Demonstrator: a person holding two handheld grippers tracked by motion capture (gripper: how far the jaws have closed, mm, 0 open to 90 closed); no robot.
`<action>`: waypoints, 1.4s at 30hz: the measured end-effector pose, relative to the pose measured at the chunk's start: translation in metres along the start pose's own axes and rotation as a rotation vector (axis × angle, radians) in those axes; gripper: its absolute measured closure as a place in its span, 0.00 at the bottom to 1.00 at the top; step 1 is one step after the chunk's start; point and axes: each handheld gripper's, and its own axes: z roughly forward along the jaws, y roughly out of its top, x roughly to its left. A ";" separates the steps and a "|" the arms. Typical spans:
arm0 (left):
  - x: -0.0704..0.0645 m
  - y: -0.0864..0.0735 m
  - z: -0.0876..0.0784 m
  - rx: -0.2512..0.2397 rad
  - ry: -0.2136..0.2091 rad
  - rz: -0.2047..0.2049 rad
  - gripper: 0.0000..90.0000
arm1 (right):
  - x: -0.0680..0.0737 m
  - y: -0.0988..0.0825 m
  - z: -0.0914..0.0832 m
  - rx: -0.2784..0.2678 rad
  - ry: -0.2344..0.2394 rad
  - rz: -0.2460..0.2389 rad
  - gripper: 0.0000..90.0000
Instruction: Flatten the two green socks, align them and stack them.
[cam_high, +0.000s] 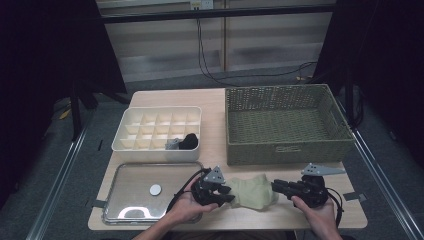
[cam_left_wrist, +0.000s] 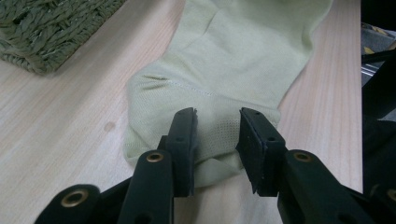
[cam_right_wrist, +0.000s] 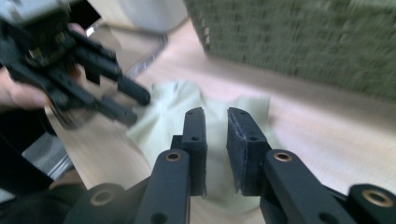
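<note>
While both hands sit at the 6 o'clock edge of the desk, a pale green sock lies flat on the wood between them, just short of the woven basket at 12 o'clock from it. Left gripper is at the sock's 9 o'clock end; in the left gripper view its jaws straddle a bunched end of the sock, part-way apart, fabric between the pads. Whether the pads actually pinch the fabric I cannot tell, the fold hides the contact. Right gripper is at the sock's 3 o'clock end, pointing toward 9 o'clock. In the right gripper view, blurred, its jaws stand slightly apart with a narrow gap, nothing pinched between them, sock lying beyond and under the tips. White divided organizer box sits at 10 o'clock from the sock, dark rolled items in its near-right cells. Metal tray at 9 o'clock, just beside the left hand, with a small white disc on it.
</note>
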 end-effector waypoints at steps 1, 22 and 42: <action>0.000 -0.001 0.000 -0.012 -0.007 -0.006 0.73 | 0.000 0.002 -0.002 -0.012 0.004 -0.008 0.86; 0.005 -0.020 -0.032 -0.035 -0.025 -0.074 0.77 | 0.023 0.008 0.064 0.206 0.050 -0.083 0.67; 0.016 -0.034 -0.053 -0.079 0.010 -0.127 0.75 | 0.060 0.017 0.129 0.288 0.128 -0.189 0.76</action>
